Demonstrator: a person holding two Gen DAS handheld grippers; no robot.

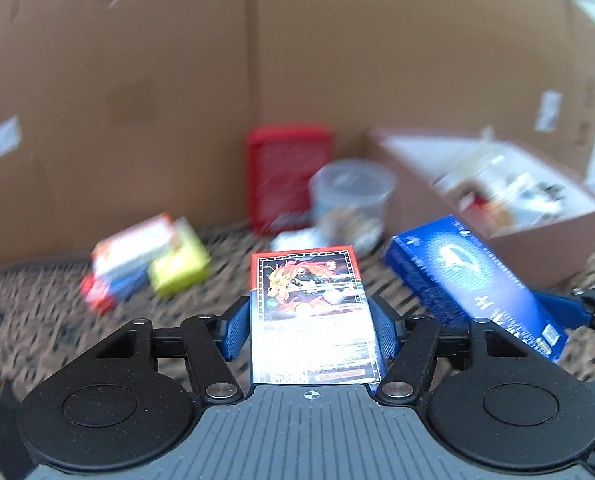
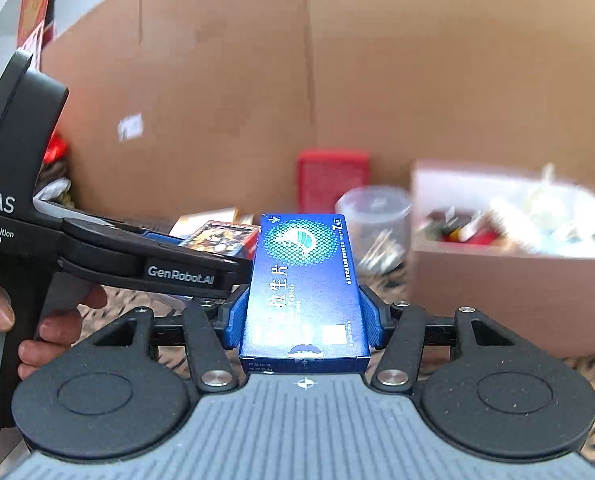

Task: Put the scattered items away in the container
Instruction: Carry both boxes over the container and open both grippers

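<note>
My left gripper (image 1: 310,324) is shut on a red-and-white card box with a dragon picture (image 1: 311,312), held above the patterned surface. My right gripper (image 2: 303,314) is shut on a blue medicine box (image 2: 303,280). That blue box (image 1: 469,284) also shows at the right of the left wrist view, and the card box (image 2: 221,238) shows in the left gripper in the right wrist view. The open cardboard container (image 1: 545,248) holds several items at the right; it also shows in the right wrist view (image 2: 497,300).
A red box (image 1: 287,176) and a clear plastic tub (image 1: 351,192) stand by the tall cardboard wall (image 1: 137,80). A yellow-green box (image 1: 181,266) and a red-white-blue box (image 1: 125,264) lie at the left on the patterned surface (image 1: 37,320).
</note>
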